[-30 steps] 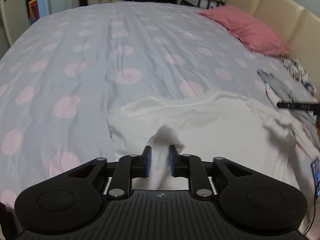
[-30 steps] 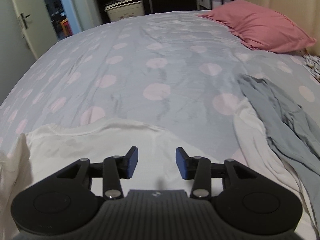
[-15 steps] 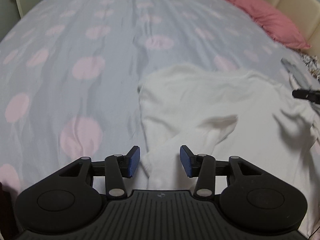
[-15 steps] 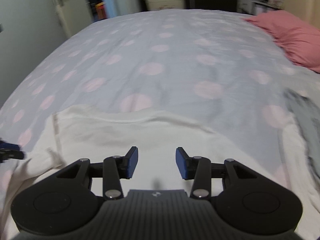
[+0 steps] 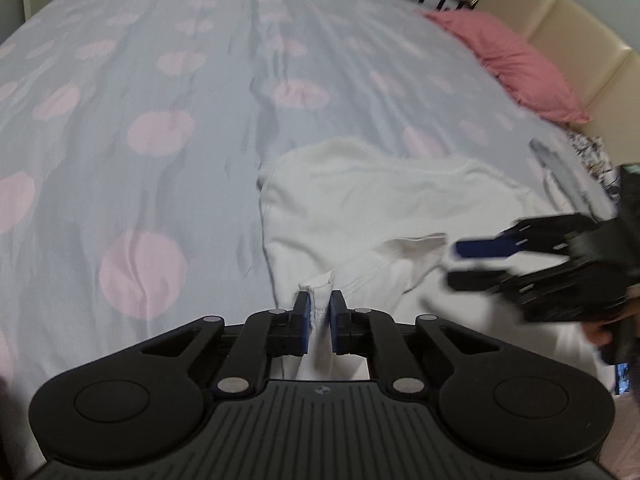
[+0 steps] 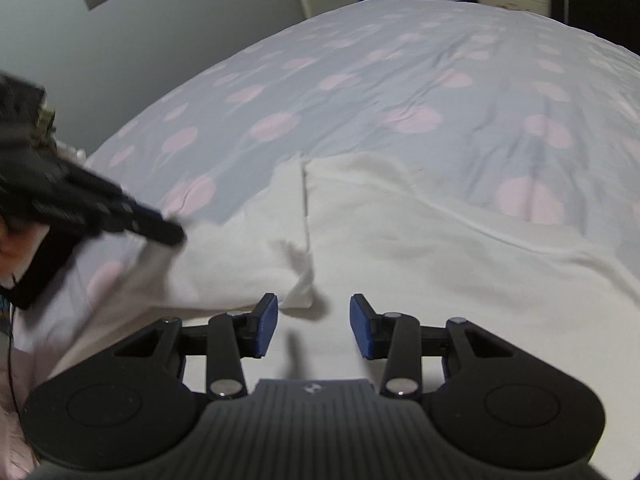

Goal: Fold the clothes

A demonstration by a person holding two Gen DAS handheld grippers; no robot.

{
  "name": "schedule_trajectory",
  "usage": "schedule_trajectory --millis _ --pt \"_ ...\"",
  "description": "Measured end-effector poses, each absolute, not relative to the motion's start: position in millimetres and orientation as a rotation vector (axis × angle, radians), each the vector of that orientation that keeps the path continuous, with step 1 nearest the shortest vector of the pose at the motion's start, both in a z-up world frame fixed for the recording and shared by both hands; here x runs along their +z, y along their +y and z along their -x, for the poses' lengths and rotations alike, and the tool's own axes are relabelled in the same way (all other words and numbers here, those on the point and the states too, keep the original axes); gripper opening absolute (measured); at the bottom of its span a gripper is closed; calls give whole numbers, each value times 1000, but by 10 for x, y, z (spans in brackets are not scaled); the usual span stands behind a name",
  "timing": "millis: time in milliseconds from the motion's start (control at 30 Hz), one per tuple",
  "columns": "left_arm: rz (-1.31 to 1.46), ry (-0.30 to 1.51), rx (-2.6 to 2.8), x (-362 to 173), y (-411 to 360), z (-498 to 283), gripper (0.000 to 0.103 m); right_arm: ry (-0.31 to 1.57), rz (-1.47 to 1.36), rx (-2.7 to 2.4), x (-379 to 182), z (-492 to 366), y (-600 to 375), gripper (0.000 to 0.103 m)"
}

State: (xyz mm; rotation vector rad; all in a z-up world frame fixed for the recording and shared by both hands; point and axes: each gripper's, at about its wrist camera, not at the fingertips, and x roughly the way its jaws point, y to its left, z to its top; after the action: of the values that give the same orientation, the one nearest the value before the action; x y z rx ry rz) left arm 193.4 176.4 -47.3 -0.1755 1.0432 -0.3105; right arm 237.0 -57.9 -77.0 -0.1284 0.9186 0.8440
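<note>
Left claw [image 5: 319, 316] now clamped again on a fold of the white cotton T-shirt [image 5: 360, 200] — wide open half a second ago, pads pressed tight on a narrow pleat of hem at six o'clock in the left wrist view. Shirt spread flat on the grey duvet with pink dots [image 5: 160, 128], lying from centre toward four o'clock, one loose flap raised beside the pinched edge. Pink pillow [image 5: 520, 68] off at two o'clock against the cream padded headboard [image 5: 576, 40], well apart from the work.

Right claw [image 6: 312, 326] swung round hard since a second ago: no longer facing up the bed, now aimed across the shirt toward the left claw, seen blurred at nine o'clock in the right wrist view. Jaws spread wide, nothing between them, hovering just over the sleeve corner [image 6: 298, 280] at centre. In the left wrist view, same claw reaching in from three o'clock, blurred with motion.

Meaning for the fold: one edge secured, second grip point lined up but not yet taken. Likely next: close on that sleeve corner, then lift both together. Risk of thin fabric slipping out of the left pinch.
</note>
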Motion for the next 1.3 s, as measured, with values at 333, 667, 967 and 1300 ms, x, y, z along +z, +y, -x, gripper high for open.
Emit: schedule_trajectory --millis 333,667,967,1300 --pt "196 982 -331 -296 1855 -1865 6 847 265 899 -879 -2418 -229 2" --pt "174 873 -545 -86 1720 -1623 6 686 249 794 -582 -2583 -382 1" --pt "23 939 -623 -438 964 -1622 6 832 288 617 -740 -2696 -492 4" --pt "-151 1017 -713 -704 596 -1519 7 972 -26 564 -623 -2766 -751 35"
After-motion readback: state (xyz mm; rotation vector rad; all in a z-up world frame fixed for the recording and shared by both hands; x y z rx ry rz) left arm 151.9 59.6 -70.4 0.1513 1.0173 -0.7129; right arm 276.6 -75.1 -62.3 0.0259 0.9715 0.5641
